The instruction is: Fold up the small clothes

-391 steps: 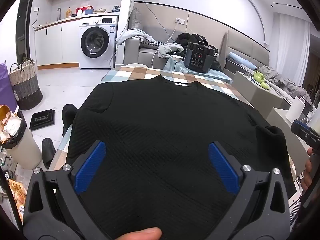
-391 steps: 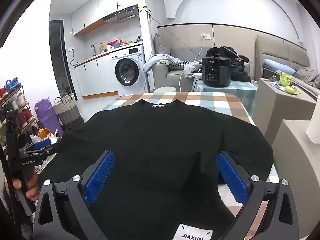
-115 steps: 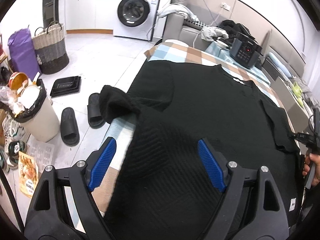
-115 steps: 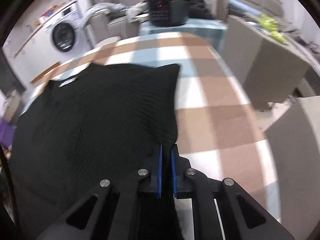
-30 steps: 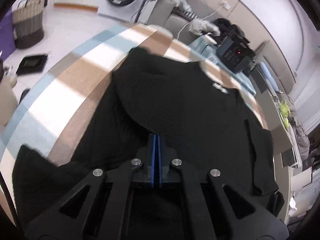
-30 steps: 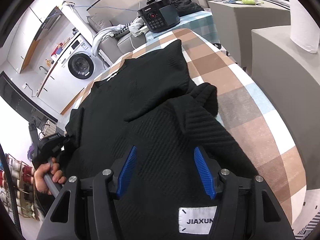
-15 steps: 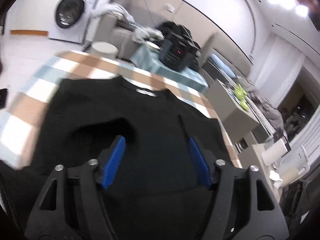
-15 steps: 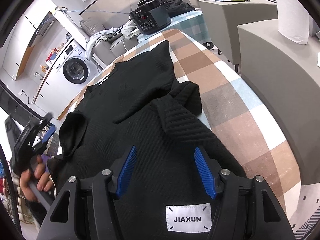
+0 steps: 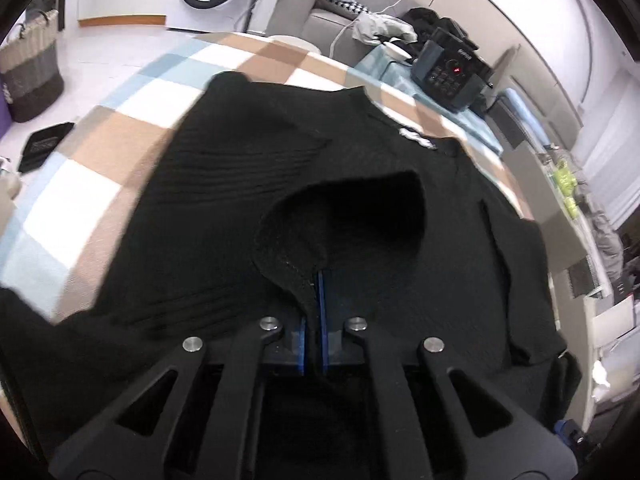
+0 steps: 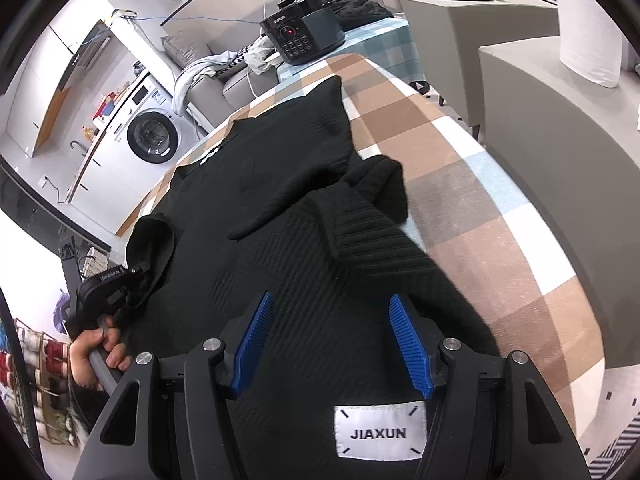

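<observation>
The sweater [image 10: 304, 216] lies spread on the tabletop [image 10: 480, 216]. At twelve o'clock beyond it stands the cooker [image 10: 304, 36]; at ten o'clock, the washing machine [image 10: 154, 136]; the label [image 10: 380, 432] at six.

Sweater [image 10: 304, 216]: black knit cloth, matt, ribbed and chevron-textured; white woven label [image 10: 380, 432]. Tabletop [image 10: 480, 216]: checked cloth cover, matt, slightly napped. Left tongs [image 9: 314, 300] and right tongs [image 10: 332, 340]: matt black plastic, ridged blue pads [image 10: 408, 344], bright metal screws.
</observation>
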Available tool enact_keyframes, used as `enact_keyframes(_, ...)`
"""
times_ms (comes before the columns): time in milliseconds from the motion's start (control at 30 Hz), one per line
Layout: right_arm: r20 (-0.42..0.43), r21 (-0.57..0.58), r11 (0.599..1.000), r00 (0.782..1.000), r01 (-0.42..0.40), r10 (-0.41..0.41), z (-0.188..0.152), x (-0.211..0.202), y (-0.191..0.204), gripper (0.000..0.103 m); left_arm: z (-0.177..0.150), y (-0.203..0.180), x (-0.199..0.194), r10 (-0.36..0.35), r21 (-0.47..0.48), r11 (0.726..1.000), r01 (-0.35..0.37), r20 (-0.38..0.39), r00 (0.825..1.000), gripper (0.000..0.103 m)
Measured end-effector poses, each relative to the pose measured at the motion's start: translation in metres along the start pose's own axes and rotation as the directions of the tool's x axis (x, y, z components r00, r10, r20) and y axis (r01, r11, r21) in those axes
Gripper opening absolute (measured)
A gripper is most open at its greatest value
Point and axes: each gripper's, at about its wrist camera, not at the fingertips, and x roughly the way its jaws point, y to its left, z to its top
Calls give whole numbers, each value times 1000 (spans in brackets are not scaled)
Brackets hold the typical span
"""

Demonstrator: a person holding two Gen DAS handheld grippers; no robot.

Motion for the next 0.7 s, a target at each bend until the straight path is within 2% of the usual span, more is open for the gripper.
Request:
enact_keyframes(133, 19, 9, 1000, 1000, 20, -20, 1, -6, -5, 62, 5, -35, -3, -75, 62, 995, 72, 42, 996, 1)
enact_keyframes(200, 20, 17, 1000, 999, 26, -26, 1, -6, -6, 62, 4, -58, -3, -107, 117, 988, 104, 20, 994, 4)
enact_keyframes(267, 16, 20, 999, 1000, 25, -26, 0, -4, -6, 62, 1, -70, 0, -129, 142, 981, 134, -45, 991, 34)
enact_keyframes(300, 12, 21, 1000, 1000, 23, -23, -2, -4, -6, 62, -2, -73, -2, -161, 145, 975, 169, -67, 985, 41)
enact_keyframes(367, 5, 22, 1000, 1000, 16, -16, -3, -3, -6, 63, -7, -70, -11, -178, 134, 974, 184, -53, 983, 54)
enact_keyframes(533, 8, 17, 1000, 1000, -4, 4, -6, -8, -4, 63, -20, -34, -60, -142, 111, 984, 141, 3, 990, 61)
enact_keyframes(600, 20, 5, 1000, 1000, -13, 13, -7, -15, -4, 64, -27, -14, -86, -94, 104, 991, 89, 46, 994, 62)
enact_keyframes(700, 57, -31, 999, 998, -9, 11, -9, -29, -10, 68, -38, 20, -128, -15, 92, 996, 3, 126, 992, 71)
